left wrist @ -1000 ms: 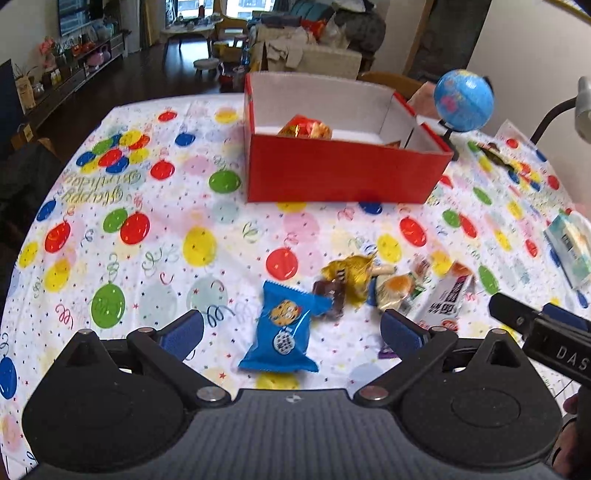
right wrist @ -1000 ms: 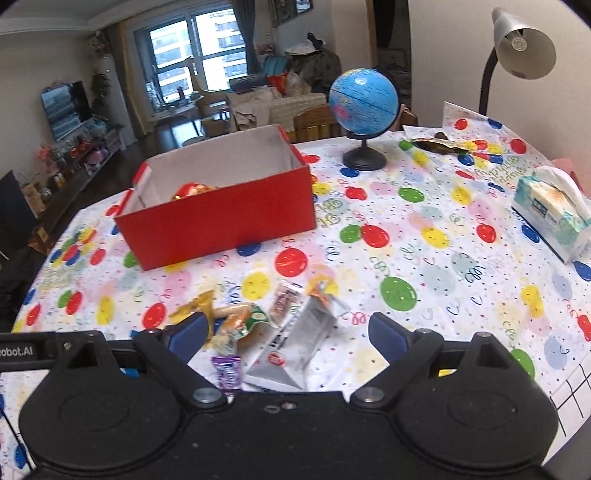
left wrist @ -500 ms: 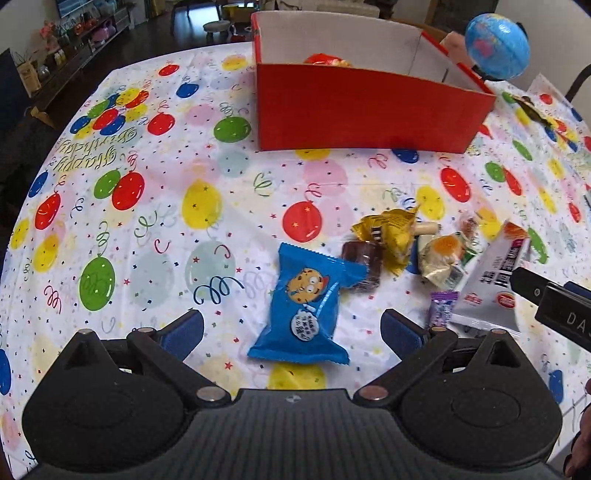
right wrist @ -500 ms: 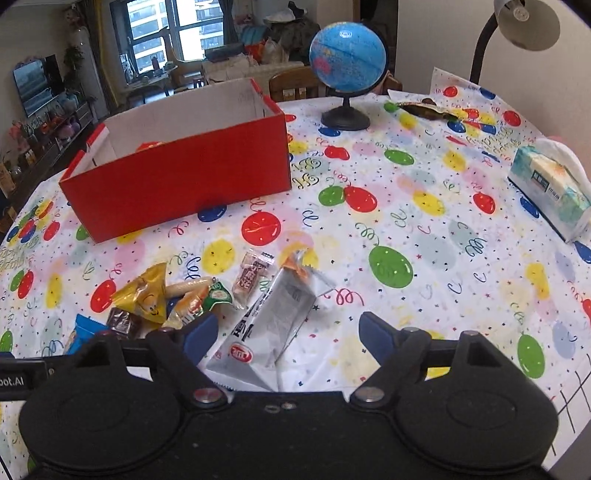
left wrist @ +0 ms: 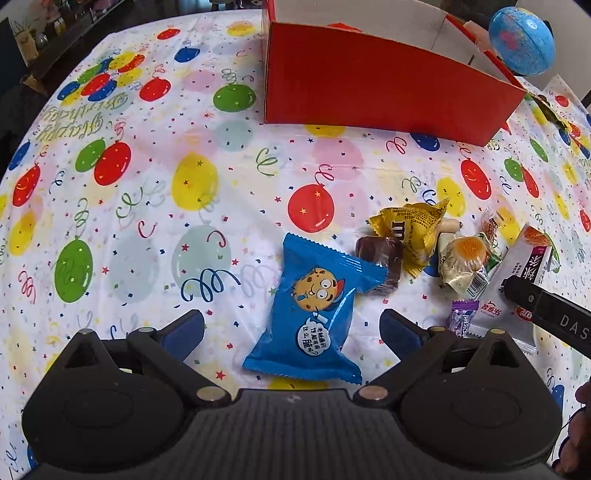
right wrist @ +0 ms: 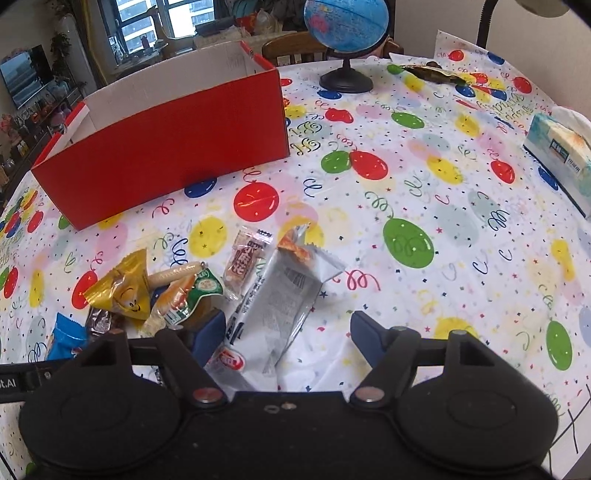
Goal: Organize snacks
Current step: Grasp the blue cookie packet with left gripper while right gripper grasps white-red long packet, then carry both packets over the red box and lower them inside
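Blue cookie packet (left wrist: 314,314) flat on bench cloth (left wrist: 155,206), lower half between the two pads of left gripper (left wrist: 291,328); gripper spread wide, pads clear of the wrapper on both sides, holding nothing. Cartoon cookie face printed on the packet, top edge overlapping a brown wrapped square (left wrist: 380,262). Just right of that: yellow M&M's pouch (left wrist: 413,230), a beige stick-shaped snack (left wrist: 451,223) poking out behind it, then an orange-and-green wrapped snack (left wrist: 466,261). Small purple candy (left wrist: 462,316) close beside the left gripper's right pad. Silver-white long packet (left wrist: 517,280) farthest right, partly covered by the black body of the other gripper.

Red cardboard box (left wrist: 384,88) upright, open at the top, well apart from the snack cluster toward the far side of the bench; a little of some red item showing above its near wall, contents otherwise hidden. Globe (left wrist: 521,41) behind the box's right end.

Right wrist view: right gripper (right wrist: 288,332) also spread wide, holding nothing, low over the silver-white long packet (right wrist: 273,306), which lies tilted between the pads and runs under the gripper body. Left pad next to the orange-and-green snack (right wrist: 186,295); contact not resolvable. Small clear-wrapped red candy (right wrist: 246,260) just beyond the packet's left edge. Yellow pouch (right wrist: 122,288) and corner of the blue packet (right wrist: 66,336) at left. Tissue box (right wrist: 561,151) at far right edge of bench, desk globe (right wrist: 345,22) at the back.
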`<action>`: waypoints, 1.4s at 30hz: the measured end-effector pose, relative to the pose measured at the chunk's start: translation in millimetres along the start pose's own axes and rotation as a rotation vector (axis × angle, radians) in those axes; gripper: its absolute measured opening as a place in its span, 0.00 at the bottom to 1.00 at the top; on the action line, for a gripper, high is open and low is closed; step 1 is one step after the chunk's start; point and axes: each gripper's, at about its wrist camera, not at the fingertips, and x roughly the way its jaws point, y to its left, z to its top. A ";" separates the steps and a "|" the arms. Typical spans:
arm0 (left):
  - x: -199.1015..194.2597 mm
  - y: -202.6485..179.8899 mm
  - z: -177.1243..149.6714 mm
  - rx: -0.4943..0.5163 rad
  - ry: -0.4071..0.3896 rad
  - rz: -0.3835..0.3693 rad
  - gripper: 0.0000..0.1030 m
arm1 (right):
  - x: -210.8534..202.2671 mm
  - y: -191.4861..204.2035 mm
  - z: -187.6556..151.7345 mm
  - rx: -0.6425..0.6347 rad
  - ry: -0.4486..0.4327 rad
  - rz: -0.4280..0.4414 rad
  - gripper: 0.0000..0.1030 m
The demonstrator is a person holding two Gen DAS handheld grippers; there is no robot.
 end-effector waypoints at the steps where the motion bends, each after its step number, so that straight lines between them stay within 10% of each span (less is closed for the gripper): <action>1: 1.2 0.0 0.0 0.000 0.003 -0.006 0.98 | 0.5 0.3 -0.1 -0.001 0.003 0.004 0.70; 18: 2.8 -1.1 0.2 0.001 0.012 -0.024 0.43 | -2.8 2.8 -0.7 -0.014 0.005 0.092 0.25; 42: -74.6 -7.1 3.9 -0.008 -0.146 -0.032 0.42 | -75.1 1.9 8.1 -0.076 -0.155 0.174 0.22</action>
